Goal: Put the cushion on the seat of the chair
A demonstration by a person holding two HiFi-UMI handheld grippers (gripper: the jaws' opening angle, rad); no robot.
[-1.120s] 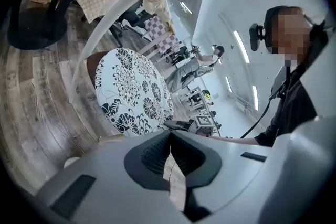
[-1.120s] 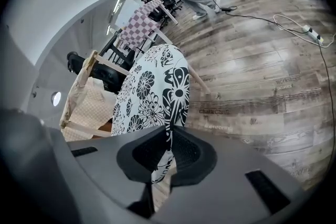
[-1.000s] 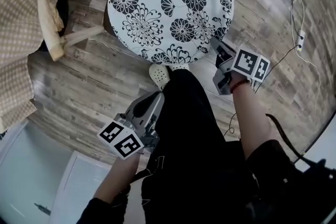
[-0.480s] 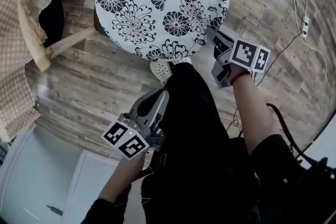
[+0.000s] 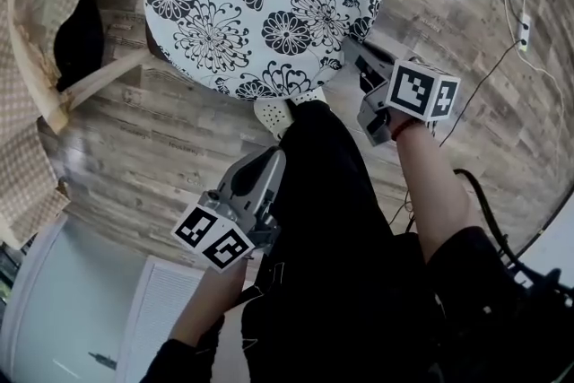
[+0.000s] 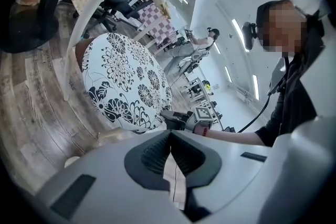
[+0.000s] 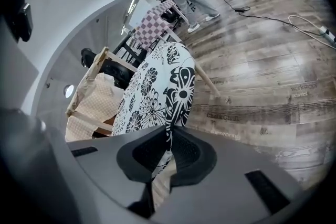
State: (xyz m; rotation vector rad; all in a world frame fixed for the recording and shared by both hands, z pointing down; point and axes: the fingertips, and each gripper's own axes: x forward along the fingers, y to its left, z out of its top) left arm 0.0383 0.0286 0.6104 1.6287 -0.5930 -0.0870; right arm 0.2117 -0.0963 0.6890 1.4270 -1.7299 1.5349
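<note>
Shift: cushion [image 5: 260, 4] drifting leftward in view.
Right tongs [image 5: 356, 60]: clamping cushion rim; chair [image 5: 99, 78] lying left.
Left tongs [image 5: 265, 170]: pressing together, empty.

Bright, even indoor light came from ceiling strips [image 6: 237, 34]; shadows were soft. The cushion [image 5: 260, 4] print looked crisp. Both gripper views bent toward black rims, their foregrounds perhaps slightly unfocused.

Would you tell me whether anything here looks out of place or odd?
Nothing looks spilled or damaged. The floral cushion is pinched at its rim by the right gripper alone, while the left gripper hangs shut and empty beside the person's leg. A white power strip lies loose on the floor.
</note>
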